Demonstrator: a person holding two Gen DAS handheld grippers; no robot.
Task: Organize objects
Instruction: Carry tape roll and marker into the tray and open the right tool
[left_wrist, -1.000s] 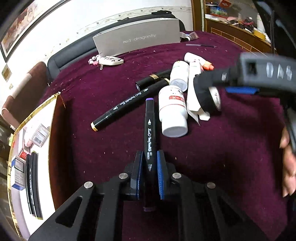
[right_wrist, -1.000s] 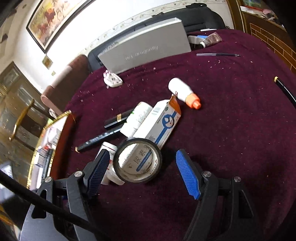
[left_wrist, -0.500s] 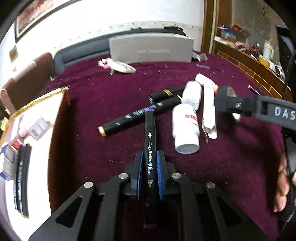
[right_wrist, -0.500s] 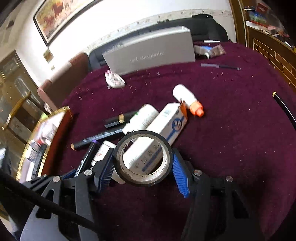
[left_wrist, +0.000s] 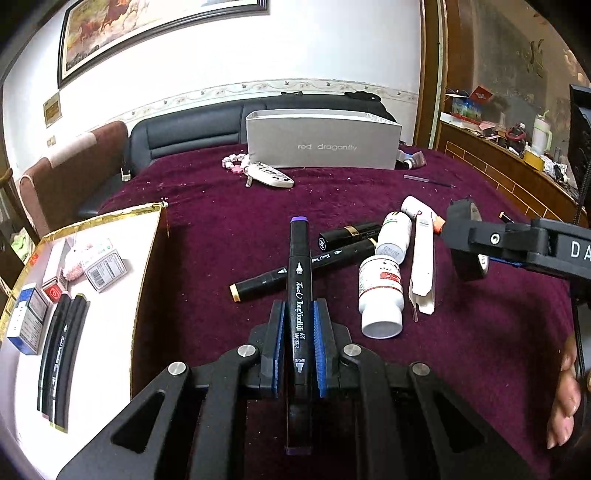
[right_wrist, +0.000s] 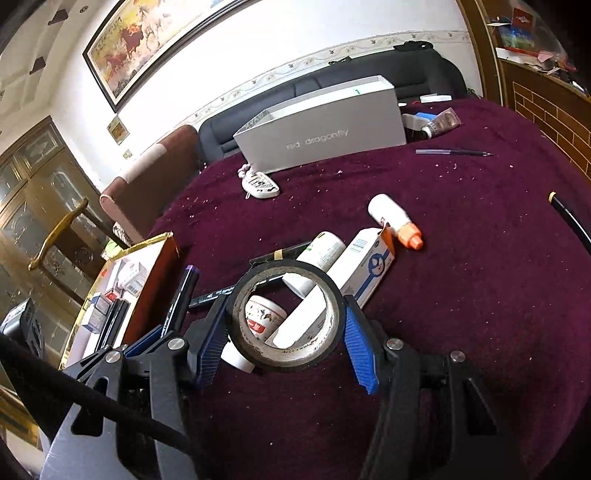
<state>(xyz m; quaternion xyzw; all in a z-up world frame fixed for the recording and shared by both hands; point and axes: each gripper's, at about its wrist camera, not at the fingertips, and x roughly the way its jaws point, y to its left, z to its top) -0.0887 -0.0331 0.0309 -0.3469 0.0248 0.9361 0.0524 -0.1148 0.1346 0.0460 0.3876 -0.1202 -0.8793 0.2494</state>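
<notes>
Blue pads on the left gripper (left_wrist: 298, 343) squeeze a black marker (left_wrist: 299, 295) from both sides. The marker has a purple tip and points away over the dark red cloth (left_wrist: 229, 229). It is held up off the cloth.

The right gripper (right_wrist: 286, 334) has blue pads too. It has just been closing, and now its pads press on a roll of black tape (right_wrist: 286, 317). The roll stands on its edge between the pads, so you can look through the hole. In the left view the same roll hangs at the right side, above the cloth. A hand (left_wrist: 565, 398) shows at the right edge there.

Just past the two grippers lies a small heap of things on the cloth. A second black marker (left_wrist: 303, 267) with a yellow end lies across, under the held one. A short black tube with a gold band (left_wrist: 349, 234) lies behind it. Next to them are a white bottle with a red label (left_wrist: 380, 295), another white bottle (left_wrist: 395, 236), a long white and blue box (right_wrist: 364, 266) and a white bottle with an orange cap (right_wrist: 395, 218).

To the left is a tray with a gold rim (left_wrist: 107, 218). Two black markers (left_wrist: 61, 354) lie side by side in it, near some small boxes (left_wrist: 105, 267).

Far back on the cloth stands a grey box (left_wrist: 321, 146). A white key fob (left_wrist: 271, 177) lies in front of it, and a thin pen (right_wrist: 452, 152) lies to the right.
</notes>
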